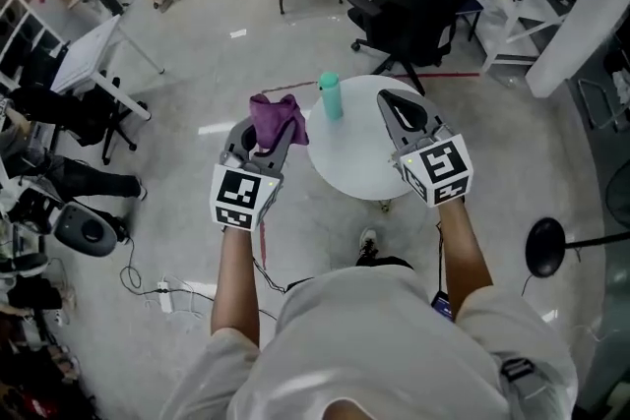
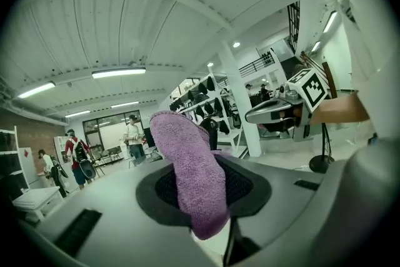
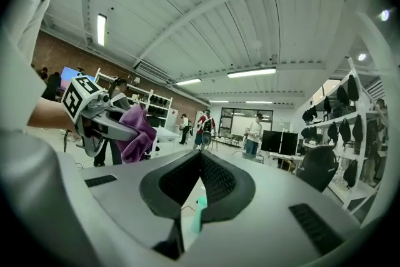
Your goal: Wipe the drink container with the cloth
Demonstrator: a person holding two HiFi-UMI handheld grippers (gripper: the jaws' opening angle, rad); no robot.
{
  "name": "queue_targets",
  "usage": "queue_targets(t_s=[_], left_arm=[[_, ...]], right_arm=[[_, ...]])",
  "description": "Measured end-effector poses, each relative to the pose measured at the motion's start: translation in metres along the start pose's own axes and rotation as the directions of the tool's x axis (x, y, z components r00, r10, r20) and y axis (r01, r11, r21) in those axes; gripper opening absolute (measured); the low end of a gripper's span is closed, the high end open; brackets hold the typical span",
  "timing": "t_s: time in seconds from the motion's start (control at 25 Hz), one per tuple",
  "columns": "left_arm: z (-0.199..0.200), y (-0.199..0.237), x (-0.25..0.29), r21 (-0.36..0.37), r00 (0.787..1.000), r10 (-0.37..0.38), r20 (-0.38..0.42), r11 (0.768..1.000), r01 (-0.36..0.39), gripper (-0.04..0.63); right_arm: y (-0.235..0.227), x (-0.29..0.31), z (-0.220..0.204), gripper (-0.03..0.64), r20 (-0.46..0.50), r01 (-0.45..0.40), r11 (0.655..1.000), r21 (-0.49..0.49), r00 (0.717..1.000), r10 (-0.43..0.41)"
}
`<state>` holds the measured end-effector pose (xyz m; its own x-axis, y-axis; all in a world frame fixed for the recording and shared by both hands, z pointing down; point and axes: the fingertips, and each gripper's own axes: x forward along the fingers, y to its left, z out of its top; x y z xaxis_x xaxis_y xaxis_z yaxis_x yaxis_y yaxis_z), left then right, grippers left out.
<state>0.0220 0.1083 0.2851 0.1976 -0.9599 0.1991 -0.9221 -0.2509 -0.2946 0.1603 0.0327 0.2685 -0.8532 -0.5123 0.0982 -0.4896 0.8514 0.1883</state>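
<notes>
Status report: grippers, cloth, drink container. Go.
Left gripper shut on purple cloth. Right gripper shut, empty. Teal drink container upright on round table, not yet touched. Nothing between cloth and container.

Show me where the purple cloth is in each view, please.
Head view: purple cloth, left of centre, held by the left gripper.
Left gripper view: centre, pinched between the jaws.
Right gripper view: at left, in that gripper.
Landmark: teal bottle, in head and right gripper views only.
</notes>
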Motion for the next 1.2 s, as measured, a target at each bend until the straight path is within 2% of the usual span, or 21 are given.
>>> queue_targets(t_s=[0.32,0.48,0.6,0.72,0.84,0.96,1.04,1.12,1.2], left_arm=[[-0.009,0.013,0.065,-0.022,0.998,0.015,-0.056,1.0,-0.016,0.121],[-0.022,0.03,0.084,-0.037,0.998,0.006,-0.066,0.999,-0.009,0.121],[-0.035,0.049,0.1,-0.055,0.998,-0.013,-0.067,0.998,0.009,0.121],[-0.052,0.069,0.119,-0.073,0.997,-0.049,-0.059,0.996,0.044,0.121],[-0.077,0.088,0.14,-0.09,0.993,-0.095,-0.07,0.992,0.088,0.121],[-0.099,0.108,0.163,-0.106,0.987,-0.138,-0.084,0.986,0.129,0.121],[-0.114,0.119,0.179,-0.126,0.982,-0.167,-0.092,0.98,0.155,0.121],[-0.13,0.126,0.194,-0.147,0.974,-0.199,-0.105,0.972,0.182,0.121],[-0.148,0.129,0.209,-0.161,0.965,-0.234,-0.122,0.964,0.213,0.121]], right_arm=[[-0.044,0.051,-0.039,0.014,-0.076,-0.114,0.992,0.062,0.99,0.119],[-0.051,0.08,-0.062,0.014,-0.149,-0.123,0.991,0.053,0.98,0.13],[-0.05,0.108,-0.075,0.018,-0.157,-0.124,0.991,0.044,0.979,0.13],[-0.046,0.141,-0.095,0.125,-0.195,-0.141,0.989,0.032,0.97,0.145],[-0.04,0.175,-0.118,0.171,-0.247,-0.168,0.985,0.038,0.954,0.172],[-0.035,0.209,-0.144,0.234,-0.314,-0.215,0.976,0.037,0.924,0.216],[-0.031,0.23,-0.164,0.264,-0.368,-0.263,0.965,0.027,0.895,0.254],[-0.024,0.246,-0.187,0.297,-0.435,-0.327,0.945,0.011,0.849,0.299],[-0.017,0.259,-0.212,0.331,-0.512,-0.412,0.911,-0.021,0.787,0.344]])
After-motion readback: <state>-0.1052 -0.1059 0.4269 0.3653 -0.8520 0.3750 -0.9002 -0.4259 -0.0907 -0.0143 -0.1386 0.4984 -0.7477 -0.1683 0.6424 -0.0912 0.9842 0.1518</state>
